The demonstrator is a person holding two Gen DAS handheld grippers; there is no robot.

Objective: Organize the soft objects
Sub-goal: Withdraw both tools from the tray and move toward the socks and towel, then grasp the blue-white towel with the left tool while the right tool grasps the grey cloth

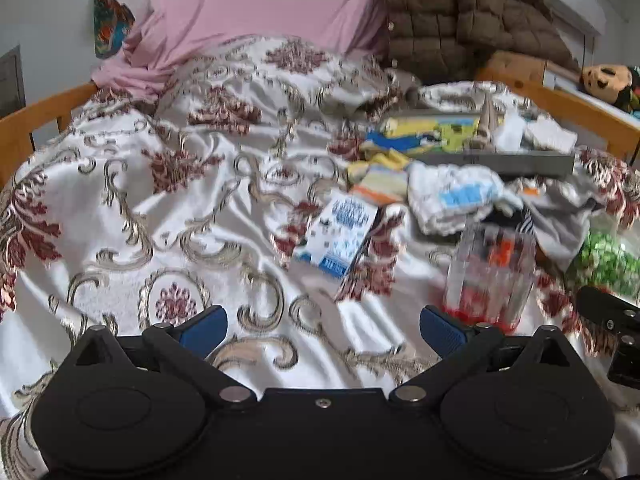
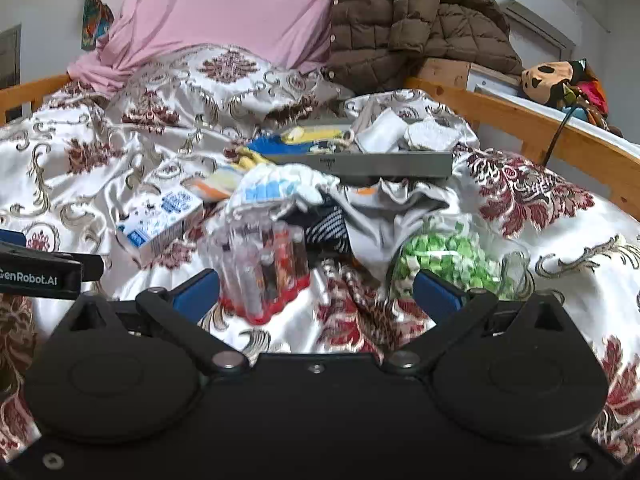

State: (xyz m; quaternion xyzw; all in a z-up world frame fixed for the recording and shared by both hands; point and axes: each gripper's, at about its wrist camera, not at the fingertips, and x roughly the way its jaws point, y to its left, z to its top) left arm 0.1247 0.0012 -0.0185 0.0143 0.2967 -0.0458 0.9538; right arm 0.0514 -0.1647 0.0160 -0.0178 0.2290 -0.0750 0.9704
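Closest in, the left gripper (image 1: 323, 326) hangs low over the bedspread (image 1: 132, 184), its blue pads spread wide with nothing but patterned satin between them. Just beyond it, to the right, lies a small blue-and-white box (image 1: 336, 238) flat on the cover, and past that a clear plastic pack (image 1: 490, 274) with a red base, blurred, so its contents are hard to read. The right gripper (image 2: 316, 294) hovers beside its partner, jaws likewise apart and empty; the clear pack (image 2: 260, 270) sits just ahead of its left pad and a bag of green pieces (image 2: 452, 260) just ahead of its right one. Behind these is the heap of soft things: a white cloth with a blue patch (image 2: 276, 188), a dark striped piece (image 2: 326, 226) and a grey garment (image 2: 396, 212), all jumbled together and touching. Further back stands a grey tray (image 2: 380, 162) holding yellow and blue cloths on its left side and white folded ones on its right. A pink pillow (image 2: 224, 8) and a brown quilted jacket (image 2: 400, 12) lean at the head of the bed.
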